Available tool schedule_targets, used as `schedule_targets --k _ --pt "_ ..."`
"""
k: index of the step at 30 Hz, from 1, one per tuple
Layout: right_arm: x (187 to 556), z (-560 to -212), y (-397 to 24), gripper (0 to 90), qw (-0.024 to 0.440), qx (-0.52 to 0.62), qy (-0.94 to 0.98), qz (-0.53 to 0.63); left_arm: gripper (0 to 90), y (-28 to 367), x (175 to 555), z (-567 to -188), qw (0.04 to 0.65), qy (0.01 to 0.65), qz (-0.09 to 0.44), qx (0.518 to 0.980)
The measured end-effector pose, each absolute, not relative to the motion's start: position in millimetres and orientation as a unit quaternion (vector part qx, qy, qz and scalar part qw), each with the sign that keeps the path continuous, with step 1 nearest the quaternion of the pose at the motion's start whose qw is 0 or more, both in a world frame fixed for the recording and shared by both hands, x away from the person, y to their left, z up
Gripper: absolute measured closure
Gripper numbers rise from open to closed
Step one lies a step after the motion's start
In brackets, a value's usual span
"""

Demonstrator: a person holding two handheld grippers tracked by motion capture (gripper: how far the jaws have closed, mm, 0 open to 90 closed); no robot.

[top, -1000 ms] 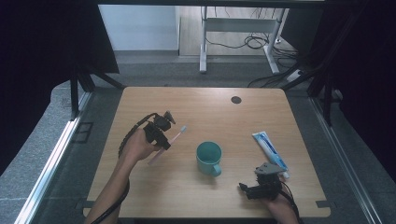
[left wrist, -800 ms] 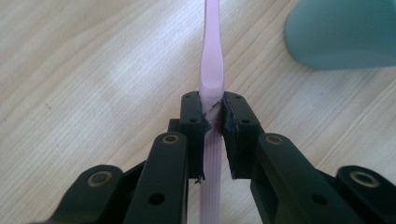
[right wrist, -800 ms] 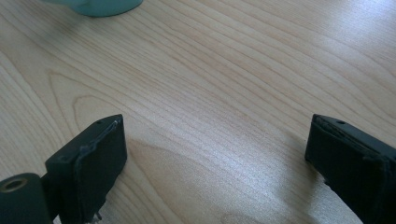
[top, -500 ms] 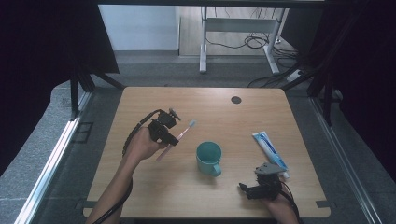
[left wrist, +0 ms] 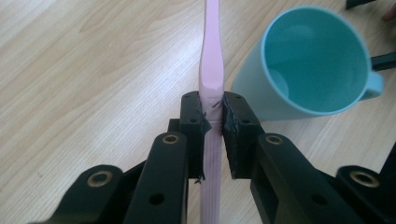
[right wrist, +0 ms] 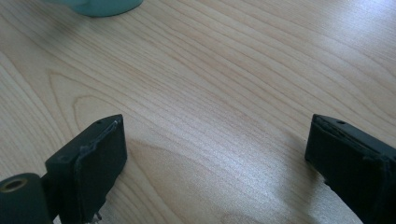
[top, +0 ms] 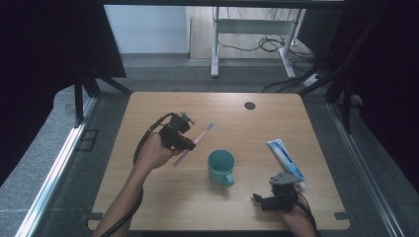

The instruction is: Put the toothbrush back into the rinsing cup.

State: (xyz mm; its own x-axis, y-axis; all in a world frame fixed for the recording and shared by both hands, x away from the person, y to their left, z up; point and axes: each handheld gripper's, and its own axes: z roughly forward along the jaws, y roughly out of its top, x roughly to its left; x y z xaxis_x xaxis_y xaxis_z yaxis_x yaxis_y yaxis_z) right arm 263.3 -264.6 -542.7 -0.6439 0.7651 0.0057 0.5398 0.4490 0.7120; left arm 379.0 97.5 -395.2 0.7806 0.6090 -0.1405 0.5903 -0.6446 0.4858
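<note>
The left gripper [left wrist: 212, 116] clamps the slim, smooth pink plastic toothbrush [left wrist: 211, 60] by its handle, above the pale wood-grain tabletop [top: 163, 197] just left of the round teal mug [top: 221, 167], whose glossy hollow is empty. Compared with a second ago, the toothbrush is higher and nearer the mug. The right gripper [right wrist: 219, 158] rests near the tabletop's front edge with its jaws wide apart, beside the white-and-blue toothpaste tube [top: 285, 157].

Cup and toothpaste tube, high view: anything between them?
Nothing: in the high view, only bare tabletop separates the teal cup from the toothpaste tube.
</note>
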Motion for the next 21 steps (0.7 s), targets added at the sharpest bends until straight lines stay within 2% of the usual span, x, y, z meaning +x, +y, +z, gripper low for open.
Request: schedule_targets --k 21 --pt "263 -543 -265 5.1 0.16 0.39 0.836 0.351 79.4 80 367 -371 0.341 0.288 0.036 0.894"
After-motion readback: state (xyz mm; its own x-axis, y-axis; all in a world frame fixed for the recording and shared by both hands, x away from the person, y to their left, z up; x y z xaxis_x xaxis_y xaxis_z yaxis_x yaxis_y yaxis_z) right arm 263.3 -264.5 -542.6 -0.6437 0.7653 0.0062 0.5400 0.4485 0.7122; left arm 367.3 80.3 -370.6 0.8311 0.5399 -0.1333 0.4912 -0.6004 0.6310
